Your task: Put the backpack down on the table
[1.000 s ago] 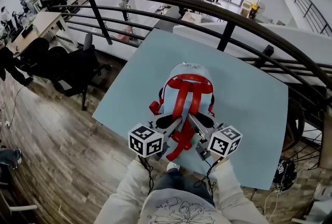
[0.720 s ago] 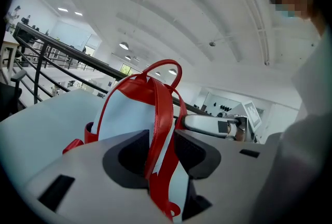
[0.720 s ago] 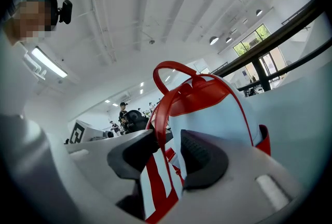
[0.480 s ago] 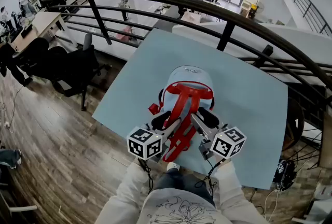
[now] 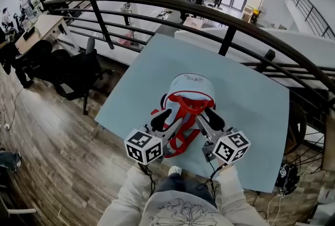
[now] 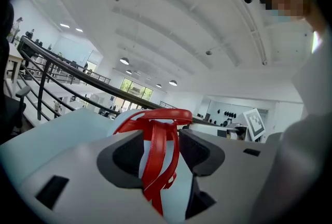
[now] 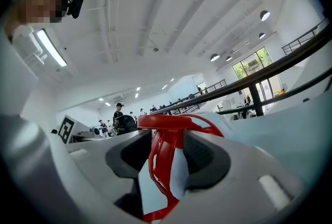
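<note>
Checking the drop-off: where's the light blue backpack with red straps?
Head view: the backpack lies mid-table, straps loose between the just-opened jaws of the left gripper and right gripper.

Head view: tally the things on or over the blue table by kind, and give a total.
Backpack: 1
Grippers: 2, the left gripper and the right gripper, both open
Total: 3
</note>
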### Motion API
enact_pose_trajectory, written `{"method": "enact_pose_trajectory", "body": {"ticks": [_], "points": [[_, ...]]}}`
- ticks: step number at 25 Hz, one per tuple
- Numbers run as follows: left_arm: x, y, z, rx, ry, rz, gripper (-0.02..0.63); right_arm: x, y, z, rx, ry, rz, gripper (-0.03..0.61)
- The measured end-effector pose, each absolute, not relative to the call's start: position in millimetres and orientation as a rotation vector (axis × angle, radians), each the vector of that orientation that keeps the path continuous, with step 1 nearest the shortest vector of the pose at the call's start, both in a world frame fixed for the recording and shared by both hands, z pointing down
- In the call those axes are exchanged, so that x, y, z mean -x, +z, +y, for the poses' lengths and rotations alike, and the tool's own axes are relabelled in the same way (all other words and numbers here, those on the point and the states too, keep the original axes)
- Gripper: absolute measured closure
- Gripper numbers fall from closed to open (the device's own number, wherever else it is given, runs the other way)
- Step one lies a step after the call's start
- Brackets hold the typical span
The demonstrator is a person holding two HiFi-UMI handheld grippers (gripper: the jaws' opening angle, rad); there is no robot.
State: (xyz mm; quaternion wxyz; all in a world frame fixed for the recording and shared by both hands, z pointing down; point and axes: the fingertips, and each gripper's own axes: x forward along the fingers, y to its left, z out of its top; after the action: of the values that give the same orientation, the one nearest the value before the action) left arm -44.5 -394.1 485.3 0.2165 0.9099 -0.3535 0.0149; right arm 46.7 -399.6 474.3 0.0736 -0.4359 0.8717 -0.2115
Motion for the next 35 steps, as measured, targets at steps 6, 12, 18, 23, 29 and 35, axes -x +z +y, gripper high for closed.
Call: {"method": "enact_pose_trajectory", "body": {"ticks": [6, 12, 18, 23, 29, 35], "points": [[48.2, 445.8, -395.7, -2.555, -0.074, -1.036, 0.416, -54.7, 442.6, -392.5, 1.333, -0.515, 2.602, 0.391], [57.1, 411.0, -405.8, -2.572, -0.157, -1.138, 0.424, -58.4, 408.5, -392.9, 1.374, -0.386, 2.556, 0.421], [67.2, 376.9, -413.1, -2.581, -0.226, -1.345, 0.556, -70.7, 379.9, -397.0, 1.471, -0.263, 2.477, 0.531], [69.4, 364.6, -414.8, -2.604, -0.201, -1.463, 0.606, -74.8, 367.2, -398.9, 1.497, -0.217, 2.458, 0.549], [70.3, 361.5, -412.5, -2.619, -0.161, -1.488, 0.607, -70.3, 360.7, -398.7, 1.502, -0.209, 2.451, 0.560], [67.6, 360.8, -412.5, -2.621, -0.165, -1.480, 0.607, -73.7, 363.3, -398.3, 1.505, -0.240, 2.422, 0.566]]}}
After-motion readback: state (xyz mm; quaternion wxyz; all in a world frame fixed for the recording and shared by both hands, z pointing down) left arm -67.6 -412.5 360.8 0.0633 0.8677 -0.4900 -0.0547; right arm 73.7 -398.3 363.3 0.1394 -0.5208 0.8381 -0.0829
